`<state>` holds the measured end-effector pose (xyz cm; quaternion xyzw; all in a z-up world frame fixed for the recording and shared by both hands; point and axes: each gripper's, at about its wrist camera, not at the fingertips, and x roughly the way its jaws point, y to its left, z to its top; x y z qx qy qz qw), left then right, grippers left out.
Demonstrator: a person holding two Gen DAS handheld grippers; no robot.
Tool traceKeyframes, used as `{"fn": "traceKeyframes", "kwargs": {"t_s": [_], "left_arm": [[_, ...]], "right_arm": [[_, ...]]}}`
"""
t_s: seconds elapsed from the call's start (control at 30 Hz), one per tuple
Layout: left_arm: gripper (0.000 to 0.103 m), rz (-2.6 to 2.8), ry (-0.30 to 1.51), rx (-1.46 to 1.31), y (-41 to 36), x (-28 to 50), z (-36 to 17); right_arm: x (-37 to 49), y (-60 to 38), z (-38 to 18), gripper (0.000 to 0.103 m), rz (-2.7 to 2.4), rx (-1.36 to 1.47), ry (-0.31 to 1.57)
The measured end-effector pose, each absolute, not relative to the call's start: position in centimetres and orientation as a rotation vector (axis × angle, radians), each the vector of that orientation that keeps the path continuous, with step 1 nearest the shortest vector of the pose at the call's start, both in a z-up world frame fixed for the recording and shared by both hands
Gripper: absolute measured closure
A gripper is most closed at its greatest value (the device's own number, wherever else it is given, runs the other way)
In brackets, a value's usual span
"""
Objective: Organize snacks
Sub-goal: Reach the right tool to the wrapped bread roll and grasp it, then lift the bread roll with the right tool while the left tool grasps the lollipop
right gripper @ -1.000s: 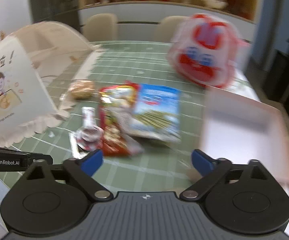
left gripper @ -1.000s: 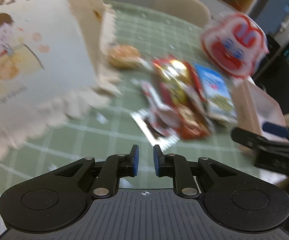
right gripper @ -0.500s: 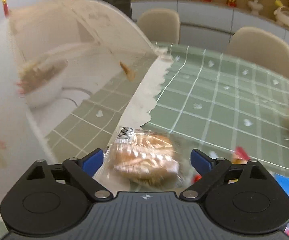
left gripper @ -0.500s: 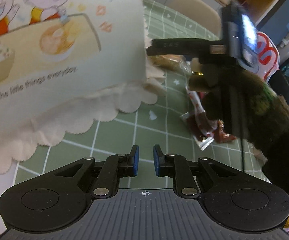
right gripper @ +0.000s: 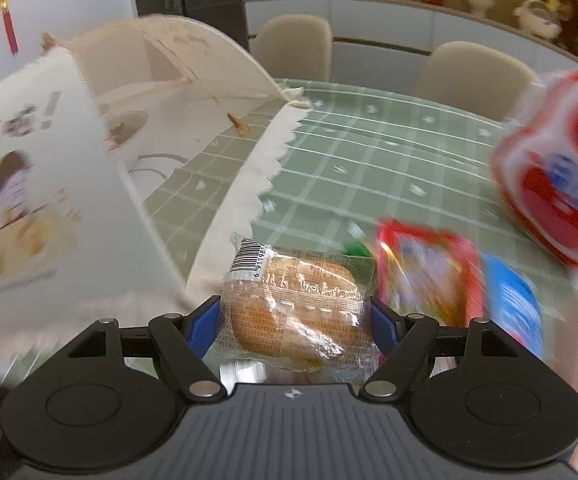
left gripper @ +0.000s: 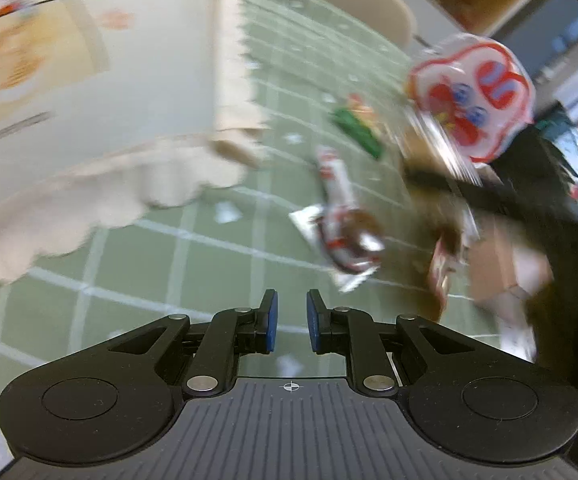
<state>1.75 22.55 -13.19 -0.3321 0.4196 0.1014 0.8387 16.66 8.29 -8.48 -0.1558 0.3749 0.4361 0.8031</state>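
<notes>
My right gripper point(right gripper: 295, 316) is shut on a wrapped bun point(right gripper: 295, 304) in clear plastic with a barcode, held above the green checked tablecloth point(right gripper: 369, 160). Beyond it lie a red snack pack point(right gripper: 429, 272), a blue snack pack point(right gripper: 513, 304) and a red-and-white character bag point(right gripper: 561, 200). My left gripper point(left gripper: 287, 322) is shut and empty, low over the cloth. In the left wrist view a red-and-white wrapper point(left gripper: 341, 220), a green packet point(left gripper: 357, 130) and the character bag point(left gripper: 473, 96) show, all blurred. The right arm point(left gripper: 529, 208) crosses at the right.
A cream mesh food cover with cartoon print point(right gripper: 49, 168) stands at the left, also in the left wrist view point(left gripper: 69, 80). A pinkish open box point(left gripper: 501, 272) sits at the right. Two beige chairs point(right gripper: 293, 48) stand behind the table.
My right gripper has closed on the bun and lifted it off the table, moving right. The left gripper has swung right, staying shut.
</notes>
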Motion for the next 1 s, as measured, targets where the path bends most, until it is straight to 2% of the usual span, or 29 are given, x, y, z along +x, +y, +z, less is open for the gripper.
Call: {"fn": "traceKeyframes", "kwargs": {"t_s": [0.13, 0.27, 0.43, 0.6, 0.77, 1.0], "left_arm": [[0.085, 0.218, 0.846, -0.64, 21.8, 4.7, -12.3], [0.085, 0.259, 0.809, -0.606, 22.0, 7.2, -12.0], [0.085, 0.306, 0.813, -0.621, 22.9, 11.4, -13.0], [0.083, 0.237, 0.86, -0.51, 20.6, 13.7, -13.7], [0.08, 0.077, 0.9, -0.297, 16.1, 12.2, -13.6], [0.079, -0.049, 0.875, -0.228, 12.8, 6.9, -12.4]], "right_arm": [[13.1, 0.7, -8.2, 0.027, 0.838, -0.361, 0.796], [11.3, -5.6, -9.7, 0.027, 0.744, -0.291, 0.871], [10.0, -9.4, -11.7, 0.027, 0.617, -0.292, 0.897], [9.1, -11.6, -12.9, 0.023, 0.577, -0.228, 0.927], [7.9, -12.9, -14.1, 0.015, 0.568, -0.244, 0.917], [7.4, -14.0, -14.8, 0.008, 0.59, -0.261, 0.895]]}}
